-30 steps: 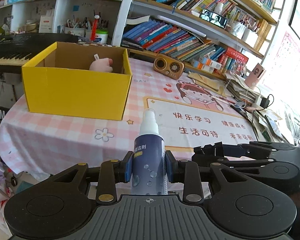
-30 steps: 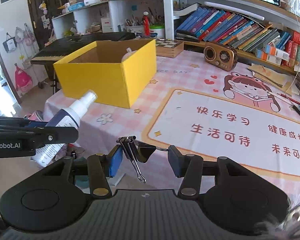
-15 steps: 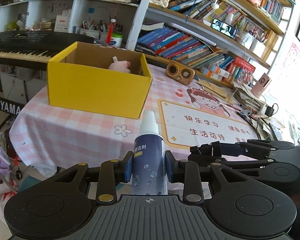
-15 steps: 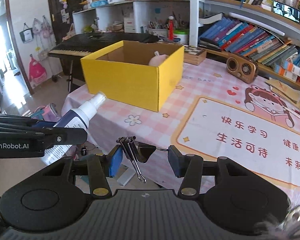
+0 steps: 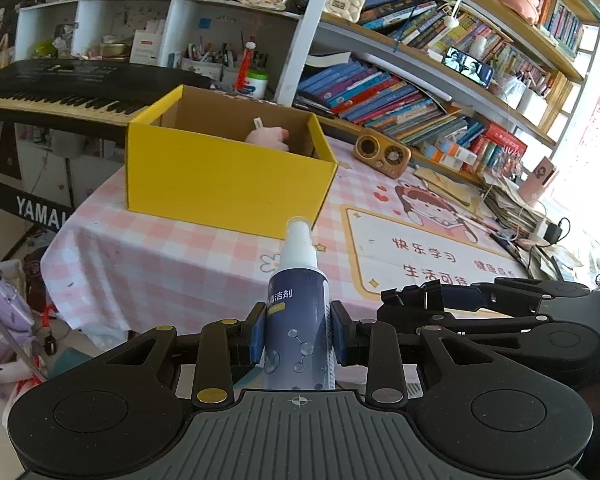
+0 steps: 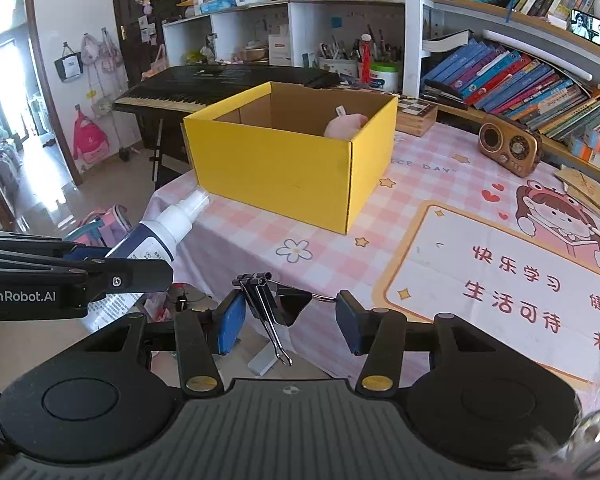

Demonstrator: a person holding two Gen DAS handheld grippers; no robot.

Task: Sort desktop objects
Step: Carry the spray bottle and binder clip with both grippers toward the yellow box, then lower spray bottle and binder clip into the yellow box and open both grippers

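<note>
My left gripper (image 5: pixel 298 338) is shut on a dark blue spray bottle (image 5: pixel 298 312) with a white cap, which stands upright between the blue pads. My right gripper (image 6: pixel 288 320) is shut on a black binder clip (image 6: pixel 278 306), whose wire handles span the gap between the pads. Both grippers hover off the table's near edge. A yellow cardboard box (image 5: pixel 228 184) stands open on the table ahead, with a pink plush toy (image 5: pixel 268 138) inside. In the right wrist view, the box (image 6: pixel 288 168) is straight ahead and the bottle (image 6: pixel 160 236) is at the left.
The table (image 5: pixel 160 256) wears a pink checked cloth and a cartoon desk mat (image 5: pixel 440 248). A brown radio (image 5: pixel 382 154) sits behind the box. Crowded bookshelves line the back, papers and cables pile at the right, and a black keyboard (image 5: pixel 60 88) stands left.
Both grippers have shifted sideways with their loads still held. The yellow box has slid to the right in both views, and more of the floor shows at the left.
</note>
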